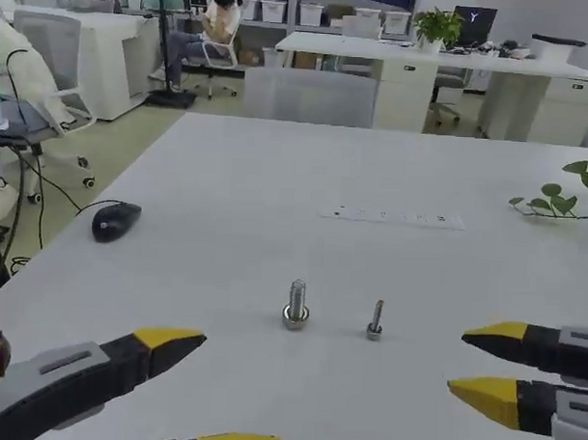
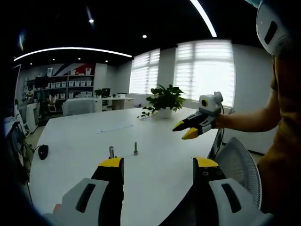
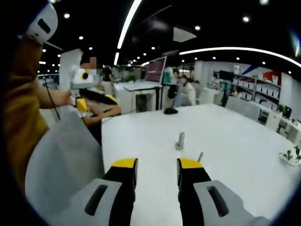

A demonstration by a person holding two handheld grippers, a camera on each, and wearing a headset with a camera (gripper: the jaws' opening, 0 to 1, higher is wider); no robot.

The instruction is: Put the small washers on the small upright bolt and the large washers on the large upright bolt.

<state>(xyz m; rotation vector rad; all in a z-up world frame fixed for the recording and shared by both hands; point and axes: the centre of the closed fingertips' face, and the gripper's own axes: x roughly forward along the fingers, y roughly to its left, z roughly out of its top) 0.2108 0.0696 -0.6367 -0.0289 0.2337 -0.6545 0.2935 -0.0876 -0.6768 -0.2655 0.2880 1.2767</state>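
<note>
My left gripper, right gripper jaws apart, empty; large upright steel bolt, small upright steel bolt ahead; washers likely light, slick; I'd pinch rims.

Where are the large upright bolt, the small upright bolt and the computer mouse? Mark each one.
large upright bolt (image 1: 297, 299): head view, on its threaded shank.
small upright bolt (image 1: 377, 315): head view, on its thin shank.
computer mouse (image 1: 115, 221): head view, on the top of its dark body.
</note>
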